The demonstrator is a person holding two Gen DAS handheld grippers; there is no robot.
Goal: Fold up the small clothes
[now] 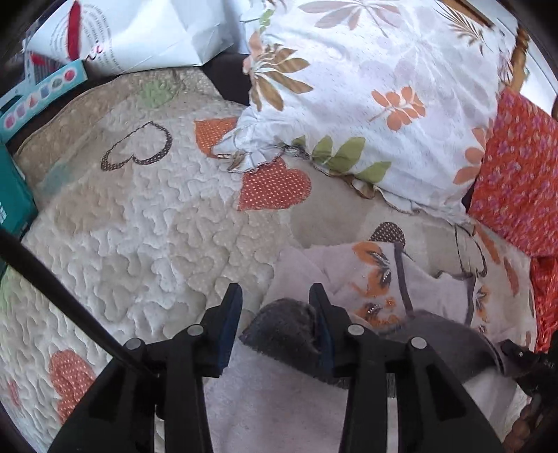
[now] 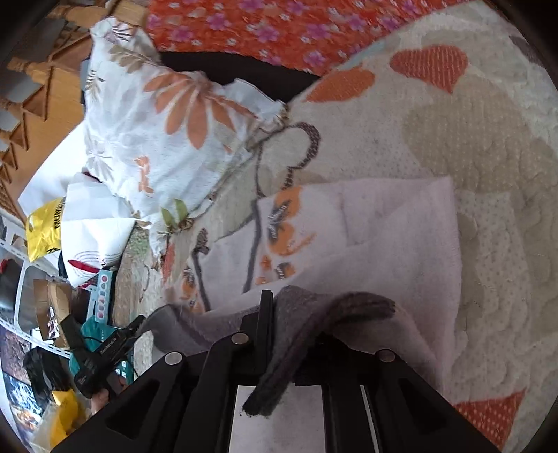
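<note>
A pale pink small garment (image 1: 279, 411) with an orange flower print (image 1: 375, 268) and a dark grey band (image 1: 286, 331) lies on the quilted bedspread (image 1: 139, 216). My left gripper (image 1: 275, 296) is open, its fingers standing either side of the grey band's end, just above the cloth. In the right wrist view the same garment (image 2: 394, 223) lies partly folded. My right gripper (image 2: 296, 306) is shut on the grey band (image 2: 307, 324), which drapes over its fingers and hangs back toward the camera. The left gripper (image 2: 139, 322) shows at lower left there.
A floral pillow (image 1: 366, 87) lies behind the garment, with a red flowered cloth (image 1: 516, 174) to its right. Teal boxes (image 1: 14, 195) and white paper bags (image 1: 146, 31) sit at the bed's left edge. A wooden headboard (image 2: 38, 80) and cluttered shelves (image 2: 31, 296) lie beyond.
</note>
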